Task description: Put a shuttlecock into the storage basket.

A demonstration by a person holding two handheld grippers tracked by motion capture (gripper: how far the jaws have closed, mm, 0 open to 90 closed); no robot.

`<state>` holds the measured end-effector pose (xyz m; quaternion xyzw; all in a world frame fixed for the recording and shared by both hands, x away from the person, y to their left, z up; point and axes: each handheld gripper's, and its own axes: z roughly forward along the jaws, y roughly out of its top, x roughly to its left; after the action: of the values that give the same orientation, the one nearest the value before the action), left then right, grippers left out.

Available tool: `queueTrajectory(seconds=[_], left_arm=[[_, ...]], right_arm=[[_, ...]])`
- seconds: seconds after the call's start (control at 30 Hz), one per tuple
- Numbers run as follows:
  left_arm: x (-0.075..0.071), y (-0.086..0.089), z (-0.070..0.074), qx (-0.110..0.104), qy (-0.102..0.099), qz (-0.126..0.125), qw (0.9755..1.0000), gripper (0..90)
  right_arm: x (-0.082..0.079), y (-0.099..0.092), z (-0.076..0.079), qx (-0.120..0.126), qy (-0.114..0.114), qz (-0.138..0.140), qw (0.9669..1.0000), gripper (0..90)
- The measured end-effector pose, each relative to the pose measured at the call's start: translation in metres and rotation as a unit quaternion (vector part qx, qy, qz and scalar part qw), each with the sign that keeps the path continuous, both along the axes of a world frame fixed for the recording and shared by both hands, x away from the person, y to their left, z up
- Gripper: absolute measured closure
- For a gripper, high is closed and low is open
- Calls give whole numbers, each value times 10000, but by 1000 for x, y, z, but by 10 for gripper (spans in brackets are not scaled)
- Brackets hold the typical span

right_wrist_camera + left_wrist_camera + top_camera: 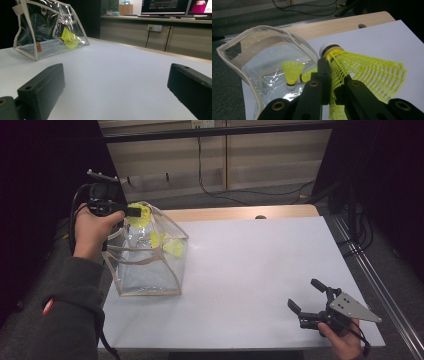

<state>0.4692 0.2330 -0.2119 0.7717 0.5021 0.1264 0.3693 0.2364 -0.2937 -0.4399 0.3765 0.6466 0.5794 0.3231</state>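
Left gripper (134,211) upper left, clamped on yellow shuttlecock (364,71) above clear pouch (150,265), right gripper (306,296) lower right, jaws apart, empty.

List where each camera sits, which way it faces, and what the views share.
High view: above the person's side, facing forward and down at the table; both hands, left gripper, right gripper.
Left gripper view: on that gripper, jaws clamping a yellow shuttlecock above the clear bag.
Right gripper view: low, jaws apart, facing the bag across the table.
Shared: the bag.
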Motion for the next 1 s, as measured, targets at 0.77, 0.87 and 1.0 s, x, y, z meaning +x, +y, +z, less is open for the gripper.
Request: queueTrajectory(seconds=[0.77,0.87,1.0], left_arm=[[-1,8,-3,86,16,94,9999,871],[-1,10,-3,106,24,97,9999,871],[-1,11,-5,122,41,123,9998,871]], right_arm=[[0,0,0,2,6,2,10000,13],[0,0,0,-2,4,1,10000,13],[0,0,0,4,8,2,10000,13]])
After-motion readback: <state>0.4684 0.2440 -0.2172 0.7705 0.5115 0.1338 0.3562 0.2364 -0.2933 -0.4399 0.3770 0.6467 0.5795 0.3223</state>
